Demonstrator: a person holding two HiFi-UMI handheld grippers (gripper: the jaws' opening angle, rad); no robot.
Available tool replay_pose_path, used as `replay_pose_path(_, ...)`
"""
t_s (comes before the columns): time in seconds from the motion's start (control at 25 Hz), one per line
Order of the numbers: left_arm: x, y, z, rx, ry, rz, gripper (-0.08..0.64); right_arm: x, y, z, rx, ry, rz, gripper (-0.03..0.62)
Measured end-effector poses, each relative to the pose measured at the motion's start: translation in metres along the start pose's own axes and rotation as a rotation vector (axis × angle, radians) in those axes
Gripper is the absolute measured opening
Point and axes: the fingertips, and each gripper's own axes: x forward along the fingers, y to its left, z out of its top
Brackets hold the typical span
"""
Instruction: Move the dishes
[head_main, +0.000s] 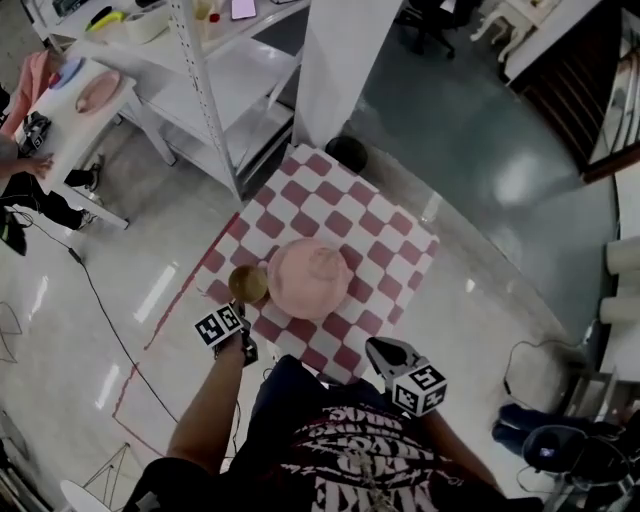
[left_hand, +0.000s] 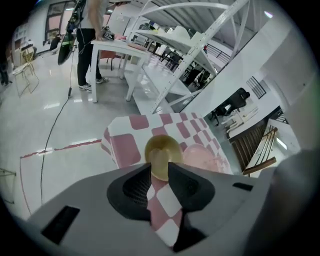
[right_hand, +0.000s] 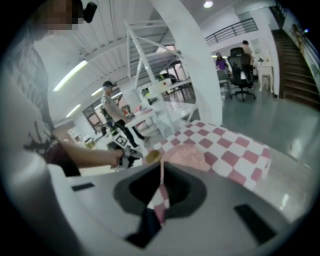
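A small yellow-brown bowl (head_main: 248, 284) stands beside a larger pink dish (head_main: 308, 278) on a red-and-white checked tablecloth (head_main: 385, 240). My left gripper (head_main: 241, 312) hovers at the bowl's near side. In the left gripper view this gripper (left_hand: 159, 169) is open, with the bowl (left_hand: 162, 150) right at its tips and the bowl's near rim between them; the pink dish (left_hand: 202, 155) lies to the right. My right gripper (head_main: 376, 349) hangs shut and empty over the table's near edge. In the right gripper view it (right_hand: 161, 165) points at the pink dish (right_hand: 187, 155) and the bowl (right_hand: 152, 156).
A dark round object (head_main: 347, 152) sits by the table's far corner. Beyond it stand a white column (head_main: 335, 60) and a white shelving rack (head_main: 215, 100). A white side table (head_main: 70, 120) at far left carries a pink plate (head_main: 98, 92), with a person beside it. A cable (head_main: 95, 300) crosses the floor.
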Motion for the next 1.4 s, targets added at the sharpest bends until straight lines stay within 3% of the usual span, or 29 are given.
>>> replay_pose_path(0.2, 0.065, 0.025, -0.012, -0.023, 0.141, 0.018, 0.147, -0.011, -0.002, -0.022, 0.065, -0.004, -0.132, 0.043)
replay_pose_path(0.28, 0.073, 0.033, -0.01, 0.004, 0.166, 0.049, 0.054, -0.01, -0.001, -0.023, 0.072, -0.016, -0.153, 0.043)
replay_pose_path(0.36, 0.067, 0.032, -0.003, 0.063, 0.17, 0.067, 0.037, -0.008, -0.002, -0.021, 0.081, -0.033, -0.165, 0.043)
replay_pose_path(0.52, 0.034, -0.015, 0.009, 0.236, 0.185, -0.017, 0.035, -0.004, -0.003, -0.007, 0.097, -0.086, -0.173, 0.043)
replay_pose_path(0.64, 0.037, -0.058, 0.0, 0.352, 0.251, -0.098, 0.035, -0.003, -0.003, -0.003, 0.126, -0.111, -0.174, 0.043)
replay_pose_path(0.92, 0.1, -0.101, -0.032, 0.413, 0.374, -0.133, 0.04, -0.018, -0.006, -0.012, 0.159, -0.109, -0.209, 0.043)
replay_pose_path(0.96, 0.104, -0.103, -0.035, 0.421, 0.378, -0.139, 0.068, -0.021, -0.008, -0.015, 0.161, -0.106, -0.216, 0.043)
replay_pose_path(1.0, 0.104, -0.105, -0.037, 0.424, 0.373, -0.144, 0.125, -0.024, -0.01, -0.018, 0.164, -0.103, -0.222, 0.043)
replay_pose_path(1.04, 0.102, -0.105, -0.039, 0.426, 0.364, -0.146, 0.138, -0.027, -0.011, -0.02, 0.165, -0.102, -0.225, 0.043)
replay_pose_path(1.24, 0.069, -0.107, -0.039, 0.439, 0.3, -0.17, 0.149, -0.039, -0.019, -0.013, 0.136, -0.113, -0.211, 0.043)
replay_pose_path(1.4, 0.008, -0.16, -0.024, 0.482, 0.124, -0.331, 0.134, -0.041, -0.029, 0.014, 0.013, -0.137, -0.172, 0.043)
